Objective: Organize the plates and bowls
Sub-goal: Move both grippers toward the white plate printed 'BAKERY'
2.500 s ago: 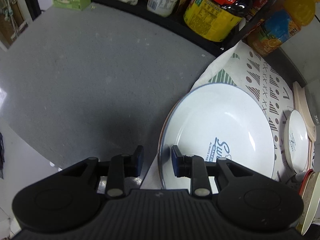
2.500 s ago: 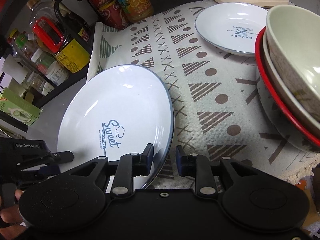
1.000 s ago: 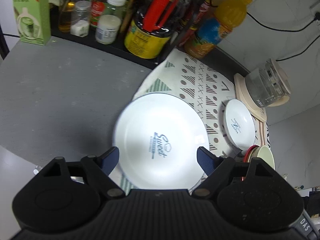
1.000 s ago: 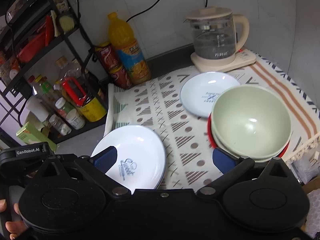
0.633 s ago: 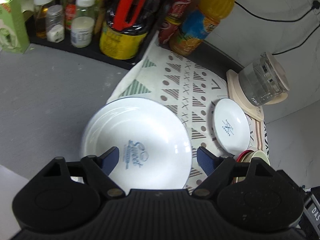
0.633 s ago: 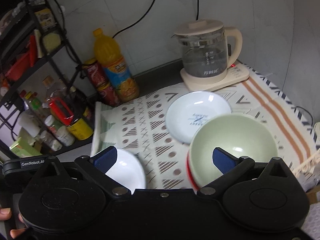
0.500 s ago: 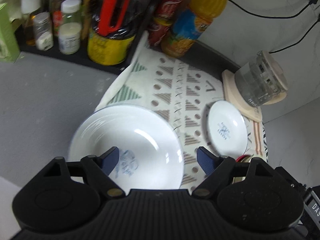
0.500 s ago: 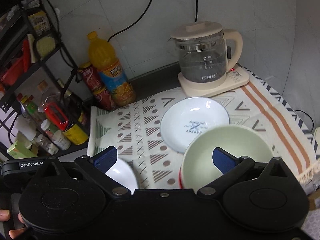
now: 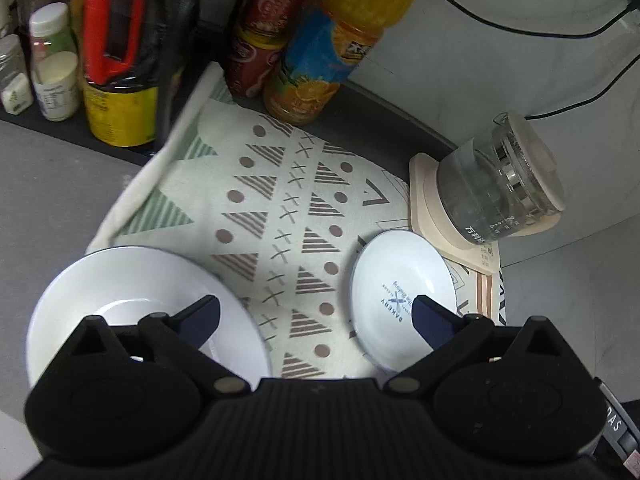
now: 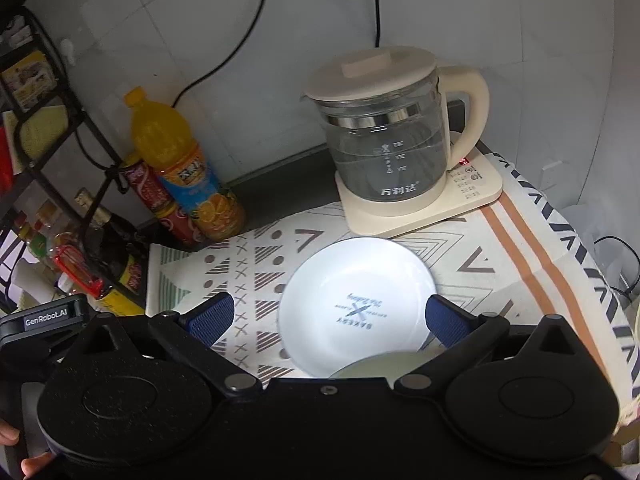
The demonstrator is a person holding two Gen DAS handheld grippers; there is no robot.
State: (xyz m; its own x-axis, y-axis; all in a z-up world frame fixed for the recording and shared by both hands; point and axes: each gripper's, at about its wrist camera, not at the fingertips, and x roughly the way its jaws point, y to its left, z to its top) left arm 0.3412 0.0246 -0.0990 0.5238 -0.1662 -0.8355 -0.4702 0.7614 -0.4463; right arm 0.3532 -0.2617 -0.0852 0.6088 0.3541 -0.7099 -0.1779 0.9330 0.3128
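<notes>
Now both sets of jaws stand wide and empty, the left gripper [image 9: 314, 318] having just spread wider: the big plate [image 9: 120, 300] lies under its left jaw and the small plate [image 9: 402, 300] under its right jaw, with only the patterned cloth [image 9: 280, 208] in the gap between them. Ahead of the right gripper [image 10: 327, 320] the small plate [image 10: 356, 300] sits squarely between the jaws, a pale bowl's rim [image 10: 372, 366] just nearer, the kettle [image 10: 390, 136] beyond. Being round, the plate offers no long axis, and the right hand looks better placed for it.
</notes>
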